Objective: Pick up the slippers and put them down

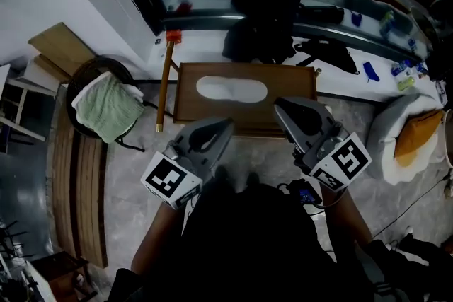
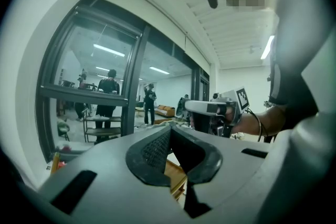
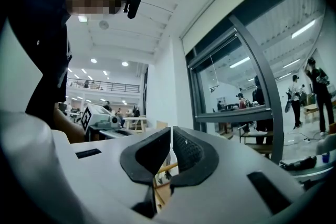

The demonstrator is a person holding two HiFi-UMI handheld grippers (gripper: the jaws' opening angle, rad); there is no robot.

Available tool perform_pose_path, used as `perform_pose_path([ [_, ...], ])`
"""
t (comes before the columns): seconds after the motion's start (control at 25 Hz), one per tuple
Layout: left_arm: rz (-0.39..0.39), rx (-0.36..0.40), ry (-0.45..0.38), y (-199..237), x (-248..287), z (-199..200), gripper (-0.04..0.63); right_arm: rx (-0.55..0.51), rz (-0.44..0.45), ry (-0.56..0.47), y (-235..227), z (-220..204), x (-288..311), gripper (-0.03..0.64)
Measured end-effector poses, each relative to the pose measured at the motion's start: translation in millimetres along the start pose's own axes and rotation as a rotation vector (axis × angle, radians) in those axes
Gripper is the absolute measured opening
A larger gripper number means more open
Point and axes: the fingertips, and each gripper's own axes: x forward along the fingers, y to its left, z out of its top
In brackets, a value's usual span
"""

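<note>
A pair of white slippers (image 1: pixel 231 89) lies on a low brown wooden platform (image 1: pixel 297 81) on the floor, ahead of me in the head view. Both grippers are held level, high above the floor, and point toward the platform. My left gripper (image 1: pixel 225 125) is shut with nothing between its pads, which meet tip to tip in the left gripper view (image 2: pixel 169 128). My right gripper (image 1: pixel 281 104) is likewise shut and empty (image 3: pixel 171 128). Each gripper view shows the other gripper off to its side: the right gripper (image 2: pixel 210 107) and the left gripper (image 3: pixel 102 120). Neither gripper view shows the slippers.
A round dark chair with a green towel (image 1: pixel 106 106) stands left of the platform, with a wooden stick (image 1: pixel 165 85) between them. Black bags (image 1: pixel 258 32) lie behind it by a glass wall. A white beanbag with an orange cushion (image 1: pixel 407 127) sits at the right.
</note>
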Motion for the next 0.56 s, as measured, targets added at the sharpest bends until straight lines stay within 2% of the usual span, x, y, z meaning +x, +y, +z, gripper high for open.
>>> perform_pose_path([
  [0.24,0.013,0.032,0.018,-0.5,3.6,1.5,0.002,0.025,0.021,0.002,-0.1,-2.3,-4.0,0.032],
  [0.56,-0.007,0.019,0.017,-11.3,11.0,-2.5,0.002,0.032,0.027,0.028,0.8,-12.5,-14.3,0.032],
])
